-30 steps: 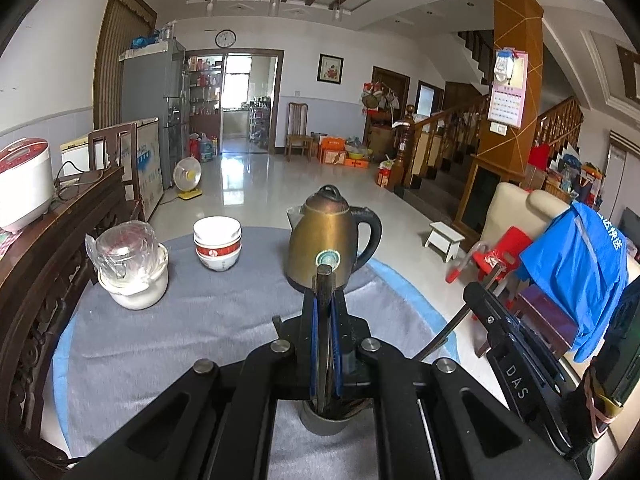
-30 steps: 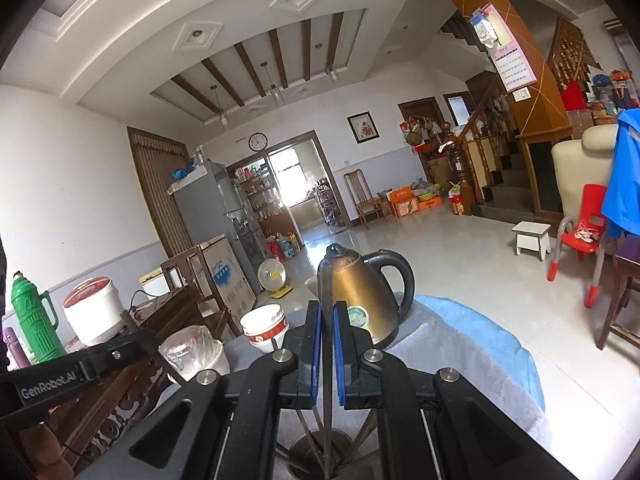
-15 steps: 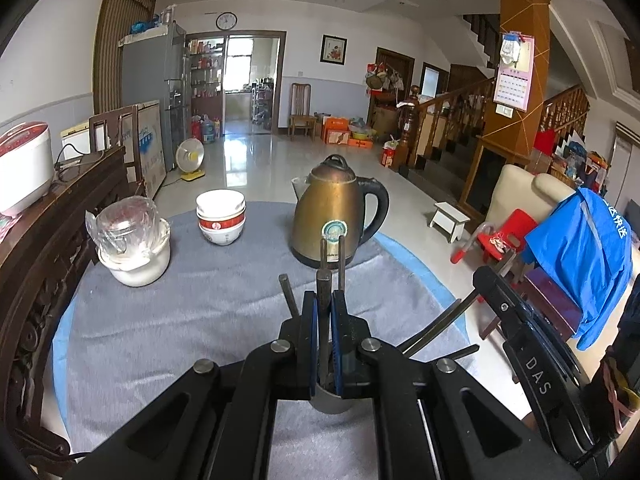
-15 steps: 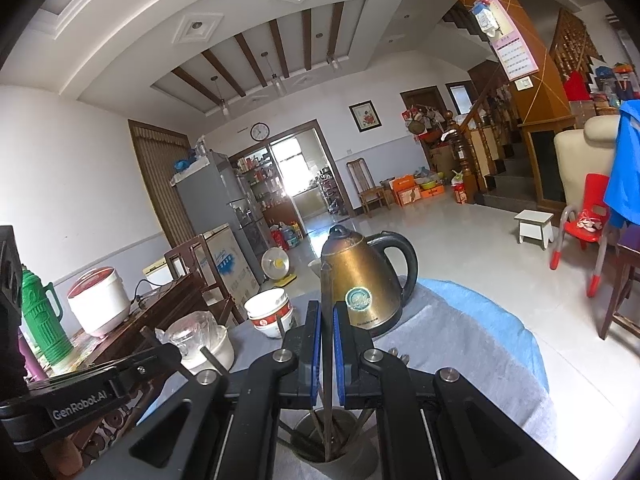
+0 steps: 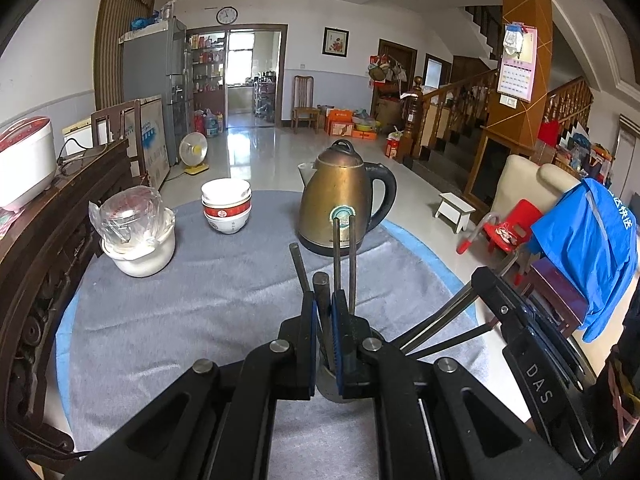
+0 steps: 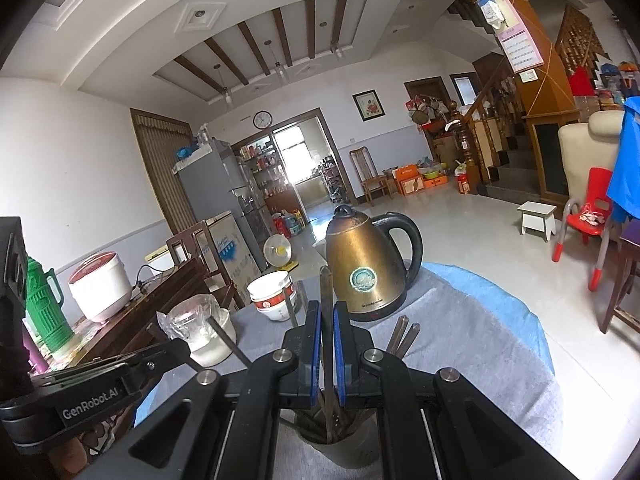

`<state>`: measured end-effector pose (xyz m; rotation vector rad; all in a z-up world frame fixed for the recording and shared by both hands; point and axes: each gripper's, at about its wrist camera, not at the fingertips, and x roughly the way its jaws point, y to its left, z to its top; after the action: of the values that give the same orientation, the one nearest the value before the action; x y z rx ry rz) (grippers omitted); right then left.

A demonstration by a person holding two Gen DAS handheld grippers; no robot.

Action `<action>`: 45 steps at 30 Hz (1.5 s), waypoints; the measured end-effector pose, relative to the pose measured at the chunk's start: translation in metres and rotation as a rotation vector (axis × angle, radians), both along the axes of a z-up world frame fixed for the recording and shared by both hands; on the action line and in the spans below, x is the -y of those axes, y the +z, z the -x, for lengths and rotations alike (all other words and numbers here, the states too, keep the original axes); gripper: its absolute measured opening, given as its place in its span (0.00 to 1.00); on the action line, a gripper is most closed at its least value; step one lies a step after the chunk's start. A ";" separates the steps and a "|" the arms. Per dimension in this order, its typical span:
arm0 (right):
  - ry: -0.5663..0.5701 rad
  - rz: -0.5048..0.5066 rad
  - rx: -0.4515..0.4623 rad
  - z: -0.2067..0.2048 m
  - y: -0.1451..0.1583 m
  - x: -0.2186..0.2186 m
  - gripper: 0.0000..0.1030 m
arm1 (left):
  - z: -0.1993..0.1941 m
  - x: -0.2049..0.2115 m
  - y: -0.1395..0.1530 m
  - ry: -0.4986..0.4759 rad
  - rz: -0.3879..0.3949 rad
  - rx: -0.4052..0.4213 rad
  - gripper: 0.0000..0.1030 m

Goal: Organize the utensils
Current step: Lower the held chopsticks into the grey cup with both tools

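A metal utensil cup (image 5: 334,388) stands on the grey cloth just under both grippers; it also shows in the right wrist view (image 6: 340,446). Several chopsticks (image 5: 343,252) and dark utensil handles stick up out of it. My left gripper (image 5: 324,300) is shut on a dark round-ended utensil handle (image 5: 321,284) that reaches down into the cup. My right gripper (image 6: 327,308) is shut on a thin brown utensil (image 6: 326,280) that also reaches into the cup. Each gripper's body shows at the edge of the other's view.
A brass kettle (image 5: 340,200) stands behind the cup. Stacked bowls (image 5: 226,206) and a white pot with a bagged glass lid (image 5: 138,236) sit at the back left of the round table (image 5: 160,320). A wooden sideboard with a rice cooker (image 5: 24,160) lies left.
Both grippers have lifted and tilted down, so the cup and the utensils in it show more fully. Each stays shut on its utensil.
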<state>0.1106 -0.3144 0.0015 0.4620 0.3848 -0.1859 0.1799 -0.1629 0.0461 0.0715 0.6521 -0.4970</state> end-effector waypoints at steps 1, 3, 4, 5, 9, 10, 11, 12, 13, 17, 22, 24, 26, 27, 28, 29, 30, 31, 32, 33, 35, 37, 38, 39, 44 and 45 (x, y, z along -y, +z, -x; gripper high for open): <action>0.003 0.002 -0.002 0.000 0.000 -0.001 0.07 | 0.000 0.000 0.000 0.000 0.000 0.000 0.08; 0.006 0.004 -0.004 0.000 -0.001 -0.002 0.07 | 0.000 0.000 0.000 -0.003 0.001 0.002 0.08; 0.006 0.004 -0.004 0.000 -0.002 -0.003 0.07 | 0.000 0.000 0.000 -0.003 0.001 0.001 0.08; 0.006 0.004 -0.005 0.000 -0.002 -0.003 0.07 | 0.000 0.000 0.000 -0.005 0.003 0.002 0.08; 0.007 0.003 -0.008 0.001 -0.004 -0.004 0.07 | 0.000 -0.003 0.001 -0.016 0.035 0.006 0.08; 0.007 0.001 -0.009 0.001 -0.004 -0.004 0.07 | 0.000 -0.003 0.001 -0.017 0.037 0.011 0.07; 0.007 -0.002 -0.011 0.002 -0.006 -0.003 0.07 | 0.000 -0.003 0.001 -0.019 0.039 0.014 0.07; 0.007 -0.006 -0.013 0.003 -0.007 -0.003 0.07 | 0.000 -0.003 0.001 -0.022 0.046 0.016 0.07; 0.006 -0.007 -0.014 0.003 -0.007 -0.003 0.07 | -0.001 -0.004 0.001 -0.024 0.054 0.016 0.07; 0.000 -0.018 -0.020 0.006 -0.009 0.000 0.07 | -0.004 -0.007 -0.001 -0.021 0.086 0.010 0.07; -0.006 -0.027 -0.021 0.009 -0.010 0.002 0.07 | -0.007 -0.012 -0.003 -0.015 0.120 0.008 0.07; -0.007 -0.032 -0.022 0.009 -0.011 0.003 0.08 | -0.008 -0.013 -0.004 -0.013 0.125 0.010 0.07; -0.010 -0.037 -0.023 0.011 -0.013 0.004 0.08 | -0.009 -0.013 -0.004 -0.009 0.135 0.011 0.07; -0.010 -0.040 -0.025 0.011 -0.013 0.004 0.08 | -0.009 -0.013 -0.004 -0.008 0.138 0.011 0.07; -0.010 -0.042 -0.026 0.011 -0.013 0.005 0.08 | -0.009 -0.013 -0.004 -0.005 0.139 0.011 0.07; -0.009 -0.047 -0.028 0.011 -0.014 0.006 0.08 | -0.010 -0.012 -0.005 -0.004 0.138 0.011 0.07; -0.009 -0.051 -0.029 0.011 -0.015 0.007 0.08 | -0.010 -0.011 -0.006 -0.006 0.136 0.009 0.07; -0.009 -0.057 -0.030 0.012 -0.016 0.009 0.08 | -0.010 -0.010 -0.007 -0.006 0.132 0.007 0.07; -0.009 -0.060 -0.031 0.012 -0.017 0.010 0.08 | -0.010 -0.010 -0.008 -0.005 0.129 0.005 0.07; -0.009 -0.063 -0.031 0.013 -0.017 0.011 0.08 | -0.011 -0.009 -0.009 -0.006 0.128 0.001 0.07; -0.010 -0.066 -0.031 0.014 -0.017 0.013 0.08 | -0.011 -0.008 -0.010 -0.009 0.125 -0.002 0.07; -0.009 -0.069 -0.031 0.014 -0.017 0.013 0.08 | -0.011 -0.007 -0.012 -0.017 0.115 -0.006 0.07; -0.007 -0.073 -0.031 0.015 -0.017 0.014 0.08 | -0.011 -0.006 -0.013 -0.022 0.110 -0.009 0.07; -0.006 -0.075 -0.031 0.015 -0.018 0.014 0.08 | -0.011 -0.006 -0.014 -0.027 0.106 -0.014 0.07; 0.003 -0.087 -0.042 0.018 -0.018 0.017 0.08 | -0.012 -0.004 -0.026 -0.055 0.077 -0.067 0.07; 0.005 -0.087 -0.045 0.017 -0.018 0.016 0.08 | -0.012 -0.005 -0.029 -0.059 0.069 -0.075 0.07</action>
<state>0.0934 -0.3303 -0.0170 0.5434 0.4398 -0.1750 0.1916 -0.1580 0.0173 0.0066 0.7071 -0.5811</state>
